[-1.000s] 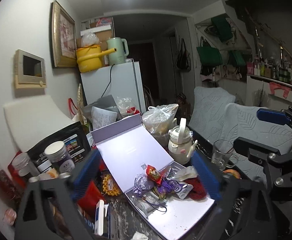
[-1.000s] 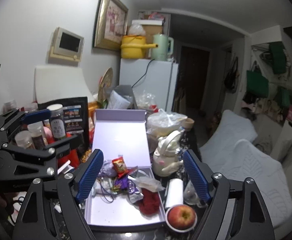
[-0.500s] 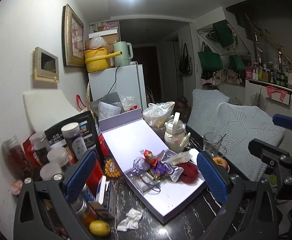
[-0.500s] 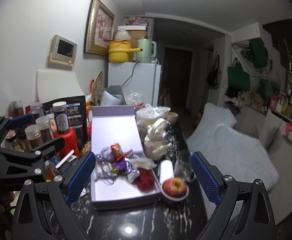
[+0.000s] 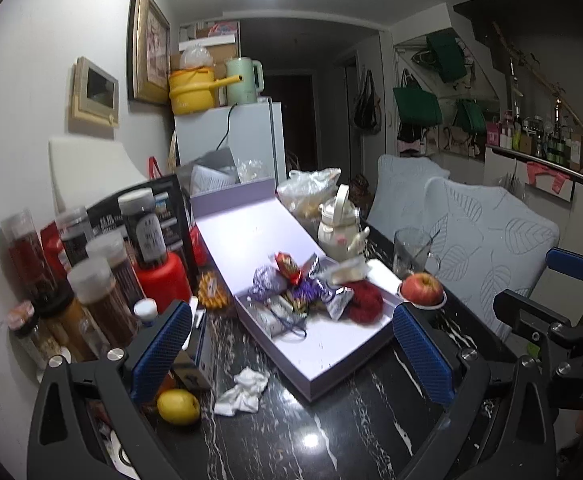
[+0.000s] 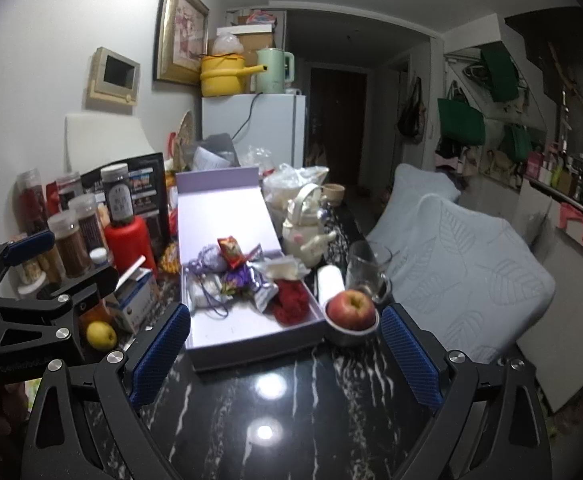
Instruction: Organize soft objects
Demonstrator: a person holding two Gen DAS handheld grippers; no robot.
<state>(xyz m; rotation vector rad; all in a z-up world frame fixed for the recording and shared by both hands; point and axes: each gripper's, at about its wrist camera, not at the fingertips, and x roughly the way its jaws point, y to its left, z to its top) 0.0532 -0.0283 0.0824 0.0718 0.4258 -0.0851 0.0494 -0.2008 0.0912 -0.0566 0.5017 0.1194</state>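
Soft items (image 6: 247, 276) in lavender box (image 6: 251, 340), beyond both grippers' wide-apart, empty fingers (image 6: 159, 354).

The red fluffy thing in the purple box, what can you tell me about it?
The red fluffy bundle looks like a loose clump of deep red yarn or plush, soft and shapeless, with no clear parts. It lies inside the open lilac box, against the wall nearest the apple, at the near end of the pile of small items. A silver foil wrapper rests against its side. Nothing grips it; it lies slumped on the box floor. The left wrist view shows the same.
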